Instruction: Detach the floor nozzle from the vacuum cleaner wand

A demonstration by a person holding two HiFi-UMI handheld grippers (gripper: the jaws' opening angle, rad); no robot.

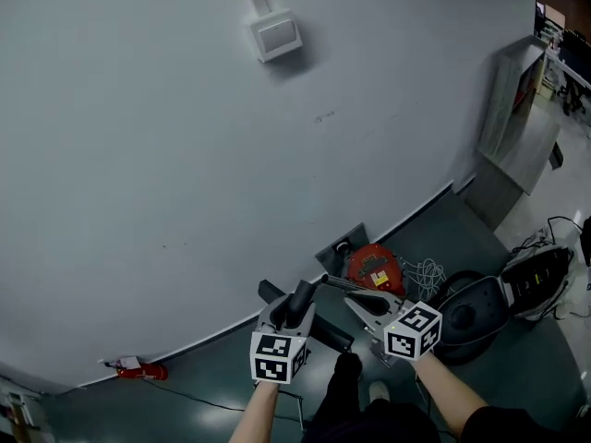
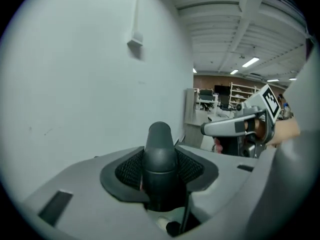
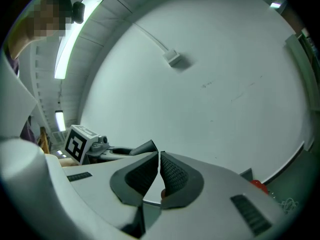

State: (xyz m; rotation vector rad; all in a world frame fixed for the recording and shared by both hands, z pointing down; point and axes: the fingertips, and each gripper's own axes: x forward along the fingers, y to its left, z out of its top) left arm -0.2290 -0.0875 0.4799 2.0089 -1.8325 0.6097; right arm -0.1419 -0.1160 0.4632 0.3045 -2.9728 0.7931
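1. The left forearm [image 1: 251,419] and right forearm [image 1: 454,399] come up from the bottom edge of the head view. They hold both grippers raised, side by side and close together, in front of the pale wall [image 1: 185,155].
2. The left gripper [image 1: 294,312] tips somewhat downward, while the right gripper [image 3: 159,160] points about level at the wall.
3. Each gripper's cube carries black-and-white square markers. A red reel [image 1: 374,268] sits on the floor [image 1: 434,238] at its edge along the wall, and its yellow label is too small to read.
4. The left gripper's jaws stand wide, clamped on the dark round neck of the floor nozzle [image 2: 160,149]. The neck stands upright between the pads, with its slanted tip above them.
5. The right gripper's jaws are almost together with nothing between them. The nozzle's tip shows just to its left, not touching it.
6. A dark round vacuum body [image 1: 476,314] lies on the floor, to the lower right of the right gripper in the head view.
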